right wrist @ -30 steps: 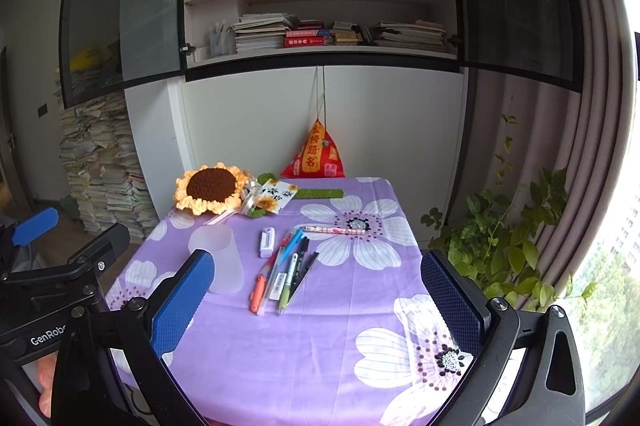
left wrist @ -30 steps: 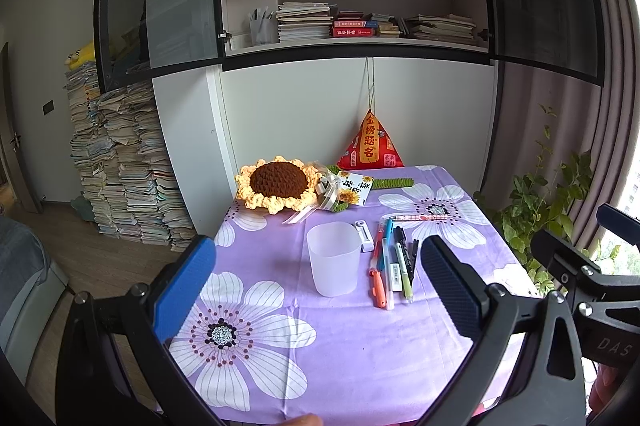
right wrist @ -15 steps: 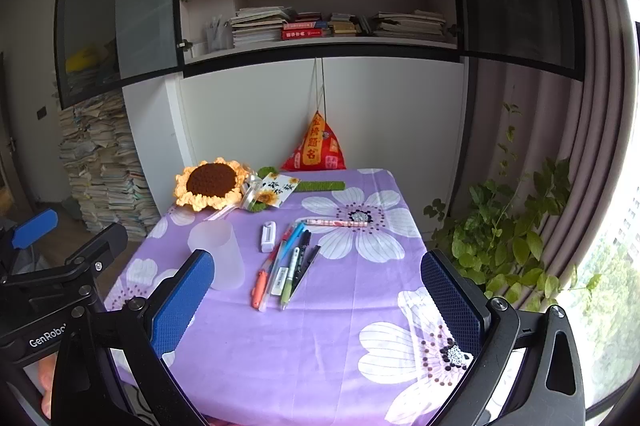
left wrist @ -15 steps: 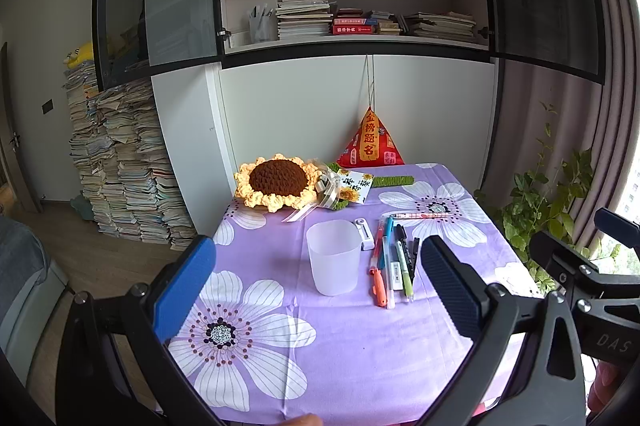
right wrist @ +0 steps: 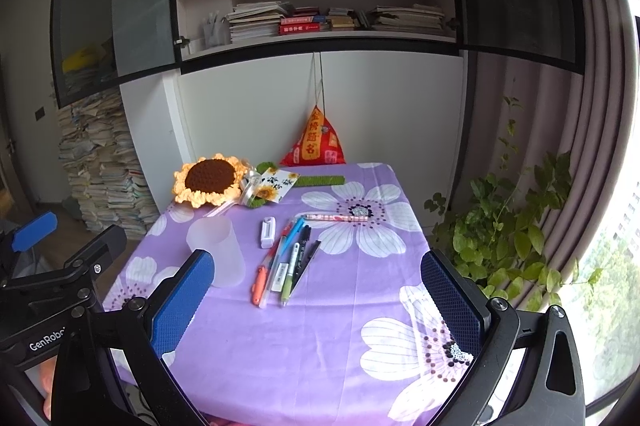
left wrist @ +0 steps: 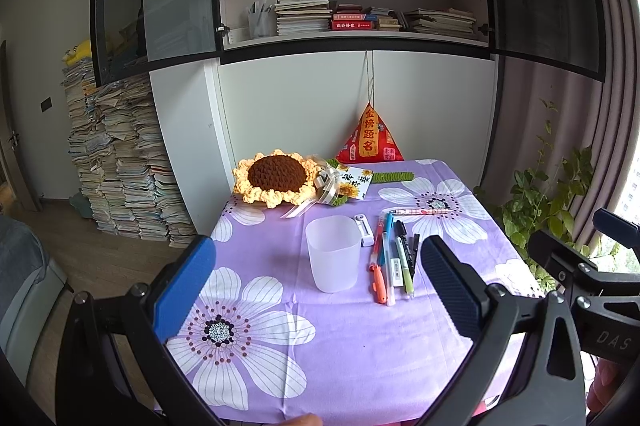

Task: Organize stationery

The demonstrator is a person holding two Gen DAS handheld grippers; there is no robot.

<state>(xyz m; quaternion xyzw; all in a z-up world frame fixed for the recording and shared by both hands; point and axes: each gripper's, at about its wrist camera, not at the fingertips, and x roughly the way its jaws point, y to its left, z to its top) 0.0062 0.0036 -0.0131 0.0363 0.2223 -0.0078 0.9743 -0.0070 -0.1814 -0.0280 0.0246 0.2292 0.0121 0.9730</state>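
A frosted plastic cup [left wrist: 333, 253] [right wrist: 218, 251] stands upright mid-table on the purple flowered cloth [left wrist: 360, 338] [right wrist: 320, 326]. To its right lies a bundle of several pens [left wrist: 392, 260] [right wrist: 286, 260], among them an orange one [left wrist: 378, 284] [right wrist: 259, 284]. A small white correction tape [left wrist: 364, 229] [right wrist: 267, 232] lies beside them, and a pink pen [left wrist: 420, 212] [right wrist: 336, 217] lies crosswise farther back. My left gripper [left wrist: 316, 290] and right gripper [right wrist: 316, 296] both hang open over the table's near edge, holding nothing.
A crocheted sunflower [left wrist: 276, 182] [right wrist: 210, 184] with a card and a red pyramid pouch [left wrist: 370, 140] [right wrist: 314, 142] sit at the table's back. Stacked books [left wrist: 116, 162] stand left, a plant [right wrist: 508, 226] right, and shelves above.
Both views have tilted slightly upward and shifted a little; the objects on the table have not moved. Both grippers stay open.
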